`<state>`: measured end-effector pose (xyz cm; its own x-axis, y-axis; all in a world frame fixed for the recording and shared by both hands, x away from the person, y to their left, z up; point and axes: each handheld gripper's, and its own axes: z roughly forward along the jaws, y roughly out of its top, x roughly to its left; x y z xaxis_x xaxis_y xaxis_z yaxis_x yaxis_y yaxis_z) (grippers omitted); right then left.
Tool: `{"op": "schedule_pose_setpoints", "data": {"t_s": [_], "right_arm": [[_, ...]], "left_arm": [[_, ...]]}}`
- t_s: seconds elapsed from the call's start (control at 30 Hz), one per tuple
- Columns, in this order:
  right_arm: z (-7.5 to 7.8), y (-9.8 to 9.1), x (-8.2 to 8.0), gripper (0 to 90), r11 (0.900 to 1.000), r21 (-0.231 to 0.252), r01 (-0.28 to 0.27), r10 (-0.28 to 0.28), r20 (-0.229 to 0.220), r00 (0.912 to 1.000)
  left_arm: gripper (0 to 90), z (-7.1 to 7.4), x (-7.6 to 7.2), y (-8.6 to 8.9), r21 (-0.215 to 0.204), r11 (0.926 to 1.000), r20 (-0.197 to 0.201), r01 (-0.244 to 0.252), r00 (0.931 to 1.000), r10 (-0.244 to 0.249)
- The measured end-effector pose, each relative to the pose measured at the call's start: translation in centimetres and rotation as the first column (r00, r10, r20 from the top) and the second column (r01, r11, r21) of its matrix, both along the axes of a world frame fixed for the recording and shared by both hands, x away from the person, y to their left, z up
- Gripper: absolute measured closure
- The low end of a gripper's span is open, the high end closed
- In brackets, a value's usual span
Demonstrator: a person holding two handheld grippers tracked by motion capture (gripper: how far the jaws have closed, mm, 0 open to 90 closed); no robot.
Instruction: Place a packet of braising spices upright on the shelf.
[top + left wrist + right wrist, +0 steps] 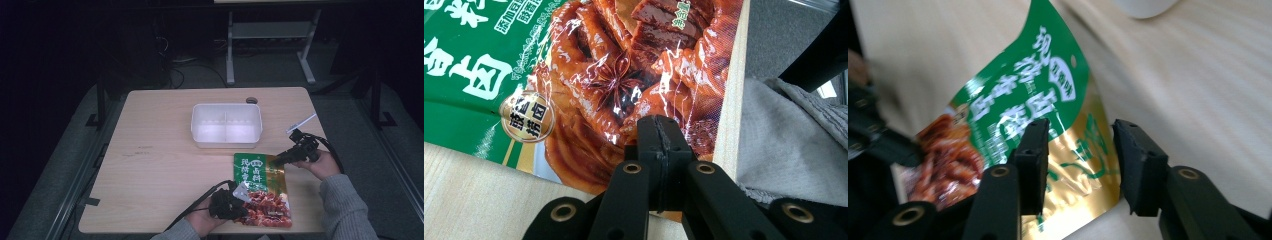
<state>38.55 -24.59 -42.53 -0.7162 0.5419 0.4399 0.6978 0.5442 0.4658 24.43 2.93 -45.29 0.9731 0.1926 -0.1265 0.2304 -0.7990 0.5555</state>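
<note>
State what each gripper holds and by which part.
The left gripper is shut on the pouch, pinching its red picture end near the table's front edge. The right gripper is open over its gold-green edge, holding nothing.

On the wooden table (pixel 165 165) a white container (pixel 226 125) with two compartments stands near the middle, toward 12 o'clock. A green and red food packet (pixel 261 189) lies flat at about 5 o'clock from it, near the front edge. The left gripper (pixel 240 202) is at the packet's 7 o'clock corner, held by a hand (pixel 202 222). The right gripper (pixel 280 160) touches the packet's 2 o'clock corner. A small dark object (pixel 251 100) sits at the far edge.
</note>
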Motion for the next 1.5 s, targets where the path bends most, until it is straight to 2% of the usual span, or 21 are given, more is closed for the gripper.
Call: {"op": "schedule_pose_setpoints", "data": {"t_s": [0.1, 0.27, 0.33, 0.5, 0.63, 0.77, 0.87, 0.93, 1.1, 1.33, 1.5], "right_arm": [[-0.2, 0.2, 0.0, 61.7, 0.9997, 0.004, -0.024, 0.024, -0.012, 0.9996], [-1.8, 1.3, 0.4, 64.3, 0.9976, -0.054, -0.044, 0.041, -0.042, 0.9983], [-2.2, 1.7, 0.5, 65.9, 0.9954, -0.084, -0.047, 0.043, -0.04, 0.9983], [-2.2, 1.8, 0.5, 73.1, 0.9953, -0.087, -0.044, 0.041, -0.032, 0.9986], [-2.5, 2.0, 0.5, 78.9, 0.9935, -0.108, -0.038, 0.036, -0.021, 0.9991], [-2.4, 2.1, 0.4, 88.5, 0.9913, -0.125, -0.039, 0.039, 0.001, 0.9992], [-2.0, 2.1, 0.4, 89.1, 0.9909, -0.129, -0.04, 0.042, 0.006, 0.9991], [-1.8, 2.1, 0.3, 89.1, 0.9917, -0.122, -0.041, 0.042, 0.005, 0.9991], [-1.2, 2.0, 0.1, 89.2, 0.9919, -0.119, -0.044, 0.047, 0.017, 0.9988], [-0.6, 2.1, -0.2, 89.3, 0.9919, -0.118, -0.047, 0.05, 0.029, 0.9983], [0.2, 2.0, -0.5, 89.3, 0.993, -0.109, -0.046, 0.051, 0.041, 0.9979]], "left_arm": [[90.0, 0.0, 0.0, 0.0, 0.0, 1.0, 0.002, 0.001, 1.0, -0.001], [90.0, 0.0, 0.0, 0.0, -0.005, 1.0, 0.003, -0.003, 1.0, 0.003], [90.0, 0.0, 0.0, 0.0, -0.005, 1.0, 0.002, -0.002, 1.0, 0.002], [89.3, -0.1, 0.0, 0.0, -0.01, 0.9999, 0.003, -0.006, 1.0, 0.006], [87.4, 0.0, 0.0, 0.0, -0.012, 0.9999, 0.005, -0.007, 1.0, 0.007], [85.8, 0.0, -0.1, 0.0, -0.015, 0.9999, 0.01, -0.008, 0.9999, 0.008], [79.3, 0.2, -0.1, 0.2, -0.023, 0.9996, 0.012, -0.016, 0.9998, 0.016], [77.2, 0.5, -0.2, 0.6, -0.036, 0.9991, 0.032, -0.025, 0.9991, 0.026], [73.9, 1.0, 0.0, 1.3, -0.051, 0.9979, 0.045, -0.041, 0.9981, 0.043], [69.6, 1.9, 0.3, 3.2, -0.061, 0.9951, 0.07, -0.078, 0.9942, 0.082], [66.9, 2.7, 0.4, 5.2, -0.075, 0.9908, 0.092, -0.113, 0.9886, 0.12]]}}
